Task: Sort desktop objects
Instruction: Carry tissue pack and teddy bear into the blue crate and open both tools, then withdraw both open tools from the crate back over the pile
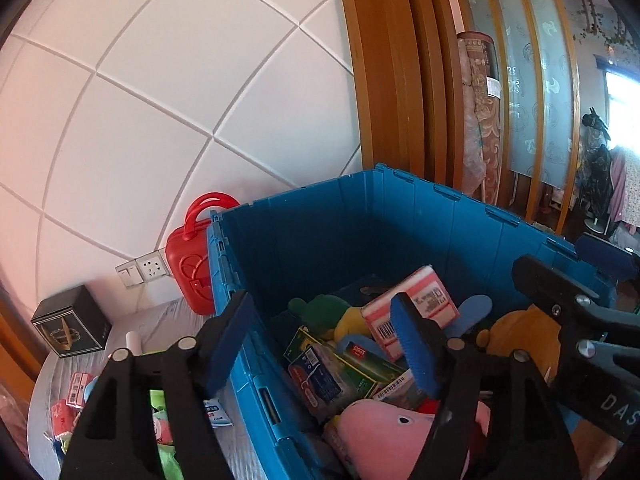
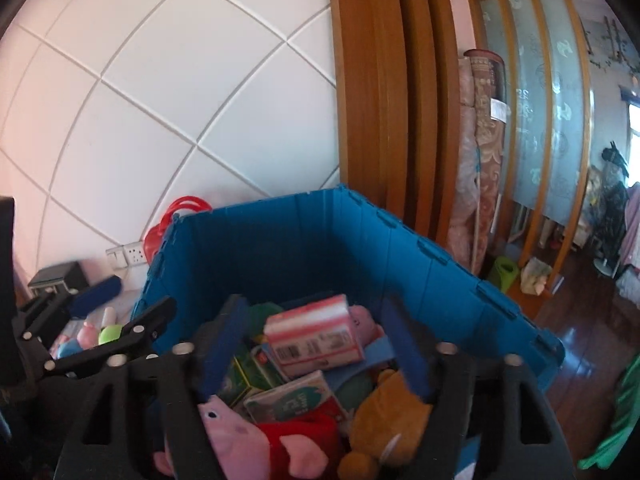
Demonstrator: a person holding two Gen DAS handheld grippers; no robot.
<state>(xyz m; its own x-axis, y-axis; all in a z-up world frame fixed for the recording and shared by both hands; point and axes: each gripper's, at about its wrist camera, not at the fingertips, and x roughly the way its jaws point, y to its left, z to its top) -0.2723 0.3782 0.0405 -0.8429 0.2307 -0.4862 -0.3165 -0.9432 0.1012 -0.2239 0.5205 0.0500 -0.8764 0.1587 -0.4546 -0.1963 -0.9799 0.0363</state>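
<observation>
A big blue crate (image 1: 320,236) (image 2: 280,240) holds several items: a pink-and-white tissue pack (image 1: 412,312) (image 2: 316,340), green boxes (image 1: 340,368), a pink pig plush (image 1: 384,436) (image 2: 240,436) and a brown plush (image 2: 392,420). My left gripper (image 1: 324,348) is open and empty, straddling the crate's left wall. My right gripper (image 2: 316,348) is open and empty above the crate's contents. Each gripper shows in the other's view, the right one in the left wrist view (image 1: 580,284) and the left one in the right wrist view (image 2: 100,308).
Left of the crate, on the grey tabletop (image 1: 180,312), lie small packs and toys (image 1: 76,392), a black box (image 1: 72,322) and a red case (image 1: 188,276) against the white tiled wall. A wooden door frame (image 2: 380,100) and wooden floor (image 2: 580,340) are to the right.
</observation>
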